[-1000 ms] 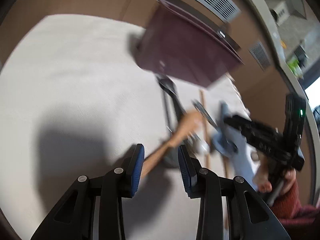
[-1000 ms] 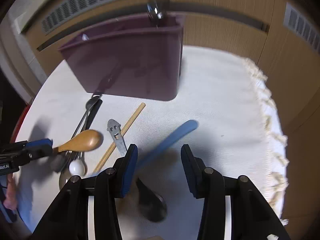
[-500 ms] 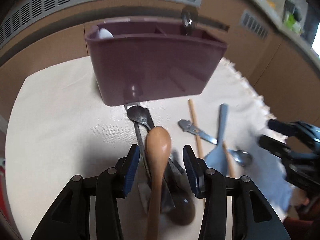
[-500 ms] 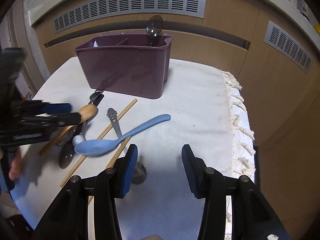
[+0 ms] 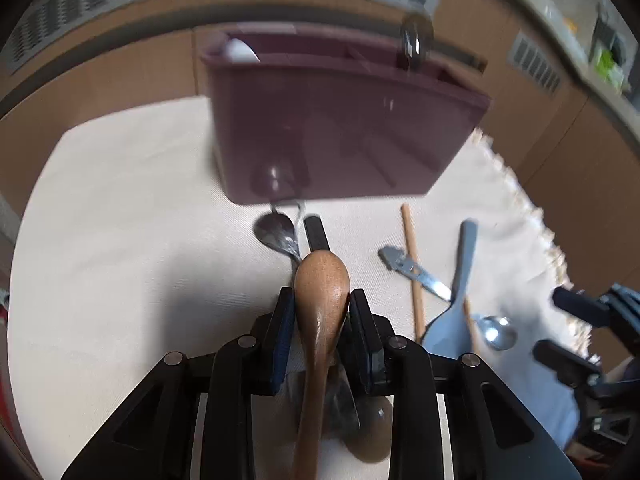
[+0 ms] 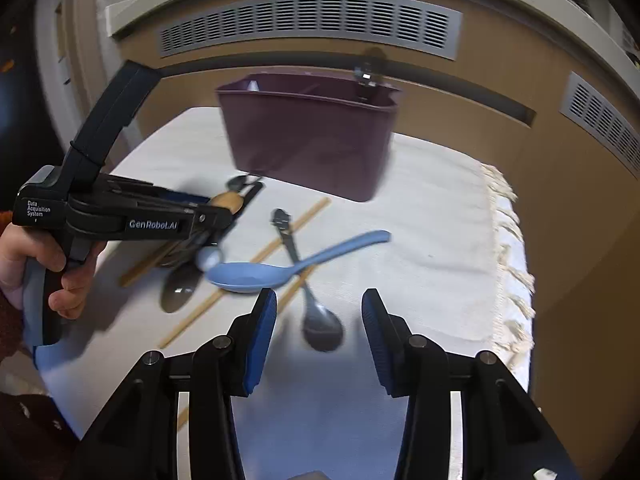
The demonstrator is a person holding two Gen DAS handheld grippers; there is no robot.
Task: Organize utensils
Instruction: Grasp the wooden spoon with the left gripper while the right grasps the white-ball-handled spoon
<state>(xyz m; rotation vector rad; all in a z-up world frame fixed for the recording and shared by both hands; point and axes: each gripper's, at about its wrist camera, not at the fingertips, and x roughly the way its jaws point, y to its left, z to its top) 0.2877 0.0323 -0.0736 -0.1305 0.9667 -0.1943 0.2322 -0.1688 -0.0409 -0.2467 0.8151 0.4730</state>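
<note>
My left gripper (image 5: 322, 300) is shut on a wooden spoon (image 5: 320, 292), its bowl pointing at the purple utensil caddy (image 5: 332, 128); it also shows in the right wrist view (image 6: 224, 212). The caddy (image 6: 312, 140) holds a metal spoon (image 5: 416, 44) and a white utensil (image 5: 240, 50). A blue spoon (image 6: 280, 268), wooden chopsticks (image 6: 280, 236), a metal spoon (image 6: 316, 316) and a dark spoon (image 6: 180, 288) lie on the white cloth. My right gripper (image 6: 318, 332) is open and empty, low over the metal spoon.
The white cloth (image 6: 440, 220) has a fringed right edge (image 6: 508, 240). Wooden cabinet panels with grey vents (image 6: 308, 24) stand behind the caddy. A metal opener (image 5: 412, 272) lies beside a chopstick.
My left gripper has closed on the wooden spoon, which lay loose between open fingers before. My right gripper has pulled back and its view has shifted; it stays open.
</note>
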